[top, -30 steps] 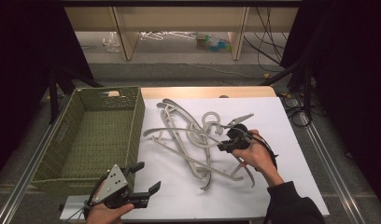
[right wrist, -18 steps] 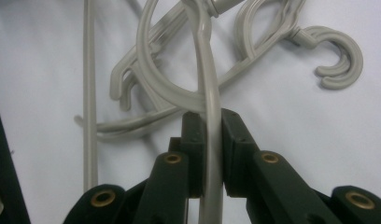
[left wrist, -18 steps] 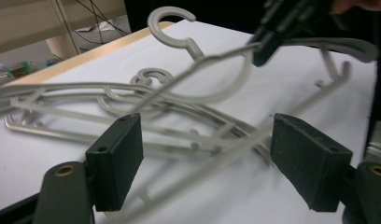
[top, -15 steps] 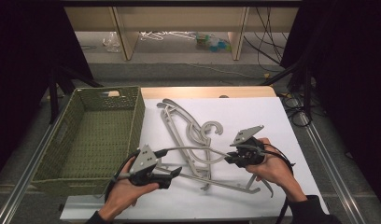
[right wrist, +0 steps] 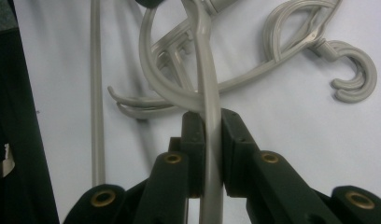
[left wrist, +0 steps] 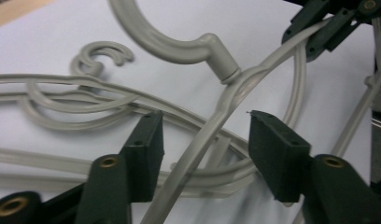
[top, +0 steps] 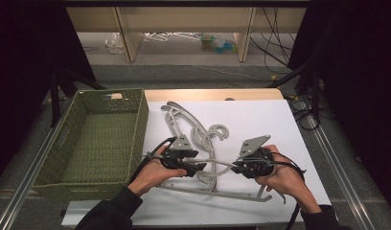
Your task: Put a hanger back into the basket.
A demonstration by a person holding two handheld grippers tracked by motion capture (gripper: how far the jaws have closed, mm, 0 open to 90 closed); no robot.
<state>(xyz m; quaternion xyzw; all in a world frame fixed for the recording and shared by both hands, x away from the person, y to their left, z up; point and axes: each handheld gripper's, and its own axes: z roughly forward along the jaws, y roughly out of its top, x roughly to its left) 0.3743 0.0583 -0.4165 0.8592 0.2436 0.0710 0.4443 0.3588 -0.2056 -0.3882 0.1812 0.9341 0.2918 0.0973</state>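
Careful: right tongs (right wrist: 212, 140) clamped on lifted hanger (left wrist: 212, 135), left tongs (left wrist: 205, 144) apart and just closing round it, risking dragging the tangled hangers (top: 193, 129) off the desk (top: 280, 120).

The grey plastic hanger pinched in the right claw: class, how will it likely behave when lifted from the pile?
The hanger looks thin and moulded, so probably light and slightly springy rather than floppy. Held at one arm by the right claw, it may swing or twist. Its hook and arms cross the other hangers, so it could snag and drag them.
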